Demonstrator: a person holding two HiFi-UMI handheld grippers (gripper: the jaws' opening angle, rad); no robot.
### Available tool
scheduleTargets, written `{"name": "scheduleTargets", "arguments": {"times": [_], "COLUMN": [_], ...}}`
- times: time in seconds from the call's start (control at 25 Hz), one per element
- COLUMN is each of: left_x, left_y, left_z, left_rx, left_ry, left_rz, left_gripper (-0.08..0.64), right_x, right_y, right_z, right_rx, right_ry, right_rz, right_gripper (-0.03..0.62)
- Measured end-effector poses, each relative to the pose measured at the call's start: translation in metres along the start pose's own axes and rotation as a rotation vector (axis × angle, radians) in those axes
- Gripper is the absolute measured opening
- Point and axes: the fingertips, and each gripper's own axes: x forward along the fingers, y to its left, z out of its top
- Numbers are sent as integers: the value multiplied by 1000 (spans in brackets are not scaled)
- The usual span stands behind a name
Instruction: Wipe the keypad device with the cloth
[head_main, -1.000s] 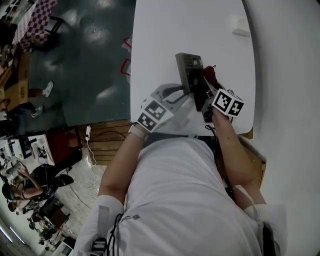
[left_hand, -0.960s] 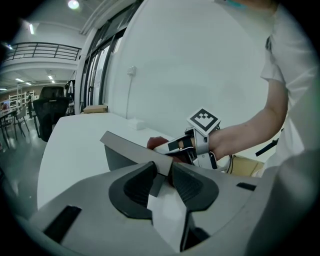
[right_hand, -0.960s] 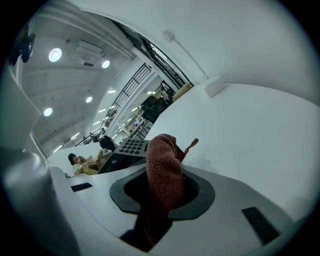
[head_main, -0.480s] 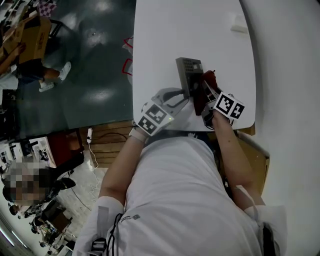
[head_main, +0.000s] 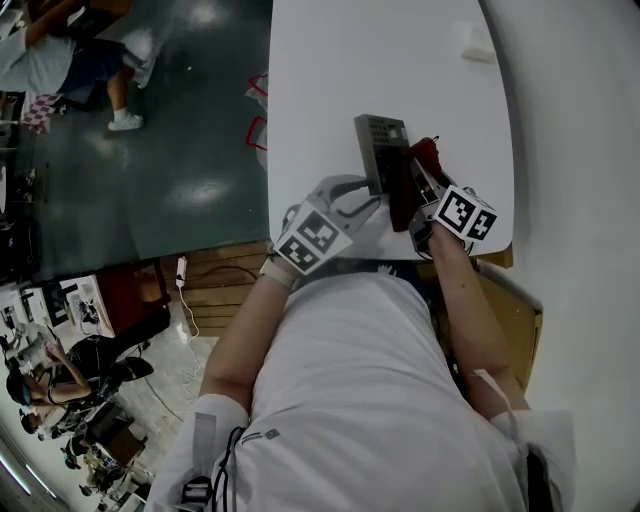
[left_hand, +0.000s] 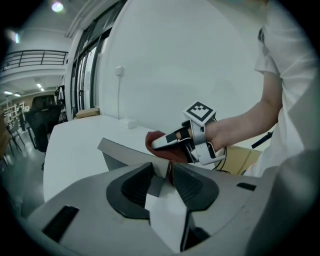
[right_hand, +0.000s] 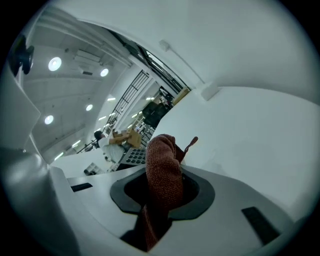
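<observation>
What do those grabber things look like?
The left hand-held gripper and the right hand-held gripper are pale grey with dark pads, and each carries a white cube with black square markers. The person wears a white short-sleeved shirt.

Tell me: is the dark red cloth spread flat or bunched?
Bunched: the dark red woven cloth stands as a narrow wad pinched between the right gripper's jaws.

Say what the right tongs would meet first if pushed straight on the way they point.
Probably the keypad device, just beyond the red cloth the right tongs grip; depth there is unclear.
</observation>
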Motion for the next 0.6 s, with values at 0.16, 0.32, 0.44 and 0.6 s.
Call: {"name": "scheduleTargets", "arguments": {"times": [0.16,0.32,0.44,0.6], "left_x": [-3,0,0,2], "left_y": [6,7,8,8], "left_z": [8,12,11,4], "left_rx": [17,4,-6,11], "left_ry": [-20,-25,-29,-5], "left_rz": [26,0,-7,-7], "left_gripper": [133,143,143,143], "right_x": [4,17,28,38], "right_y": [39,74,87,94], "right_z": [12,21,19,7], "right_rx": [-148,-216,-226,-263], "right_ry": [4,23,51,104], "right_rz": [107,223,272,325], "right_gripper": [86,86,86,86]}}
